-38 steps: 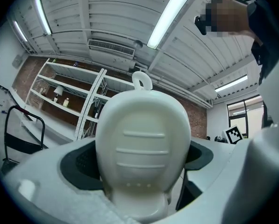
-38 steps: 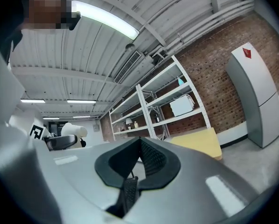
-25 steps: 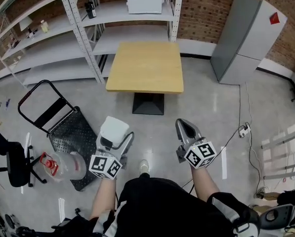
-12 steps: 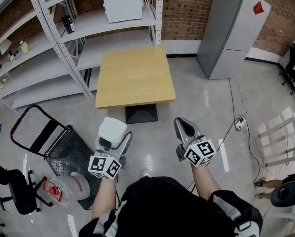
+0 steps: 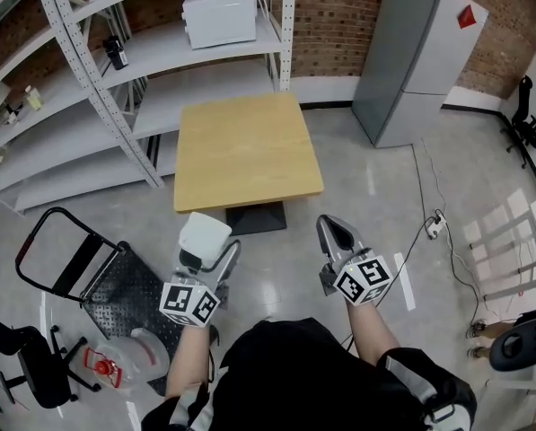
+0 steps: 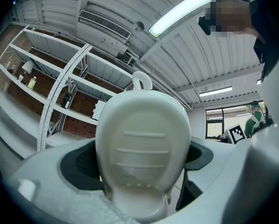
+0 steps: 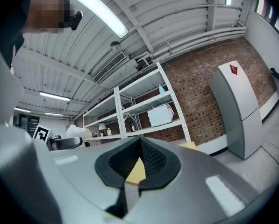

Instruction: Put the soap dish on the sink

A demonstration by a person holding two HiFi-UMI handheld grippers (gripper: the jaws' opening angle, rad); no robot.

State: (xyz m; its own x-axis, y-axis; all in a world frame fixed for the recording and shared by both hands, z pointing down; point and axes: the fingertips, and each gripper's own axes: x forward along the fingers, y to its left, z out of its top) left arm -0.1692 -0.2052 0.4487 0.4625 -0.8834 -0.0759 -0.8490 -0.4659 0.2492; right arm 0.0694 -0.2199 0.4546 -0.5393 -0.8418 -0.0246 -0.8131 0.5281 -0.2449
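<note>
A white soap dish point(image 5: 205, 235) is held upright in my left gripper point(image 5: 207, 246), above the floor in front of the person's body. In the left gripper view the soap dish point(image 6: 141, 146) fills the middle, ribbed face toward the camera, with the dark pads point(image 6: 78, 164) closed on its sides. My right gripper point(image 5: 334, 230) is at the same height to the right, shut with nothing in it. Its jaws point(image 7: 132, 172) meet in the right gripper view. No sink shows in any view.
A square wooden table point(image 5: 245, 151) stands on the grey floor ahead. Metal shelving point(image 5: 115, 70) with a white microwave point(image 5: 218, 13) lines the brick wall. A grey cabinet point(image 5: 416, 57) is at the back right. A hand cart point(image 5: 110, 272) and water jug point(image 5: 128, 356) lie at left.
The head view has swung a little: table and shelving sit further left and lower. Both grippers hold the same pose, the soap dish still in the left one.
</note>
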